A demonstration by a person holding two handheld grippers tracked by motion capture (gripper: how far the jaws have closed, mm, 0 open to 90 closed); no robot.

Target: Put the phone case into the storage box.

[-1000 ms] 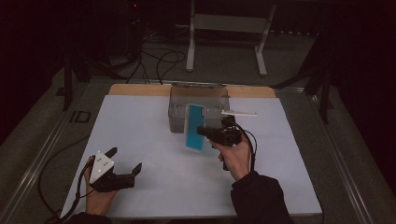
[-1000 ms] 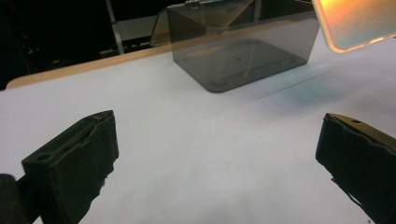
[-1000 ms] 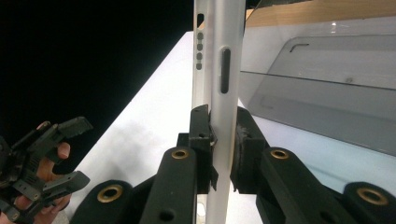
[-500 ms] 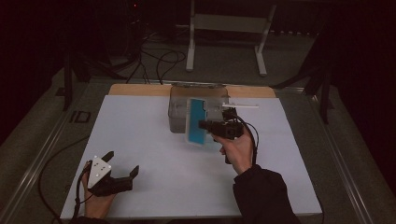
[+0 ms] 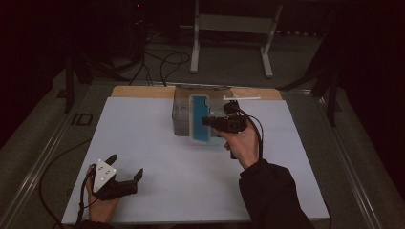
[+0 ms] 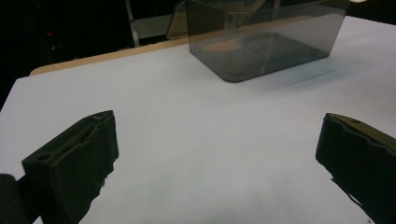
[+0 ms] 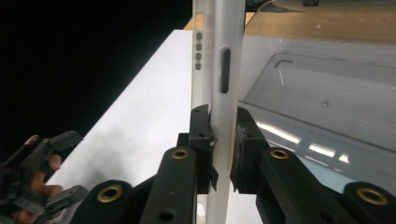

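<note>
Right gripper (image 5: 208, 121) pinches the blue-faced phone (image 5: 199, 118) over the clear box (image 5: 180, 112); left gripper (image 5: 125, 168) rests spread wide on the counter (image 5: 157, 157).

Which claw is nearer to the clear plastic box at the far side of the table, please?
The right. The right claw holds a blue phone case directly over the clear plastic box. The left claw rests open near the table's front left corner, well apart from it.
</note>
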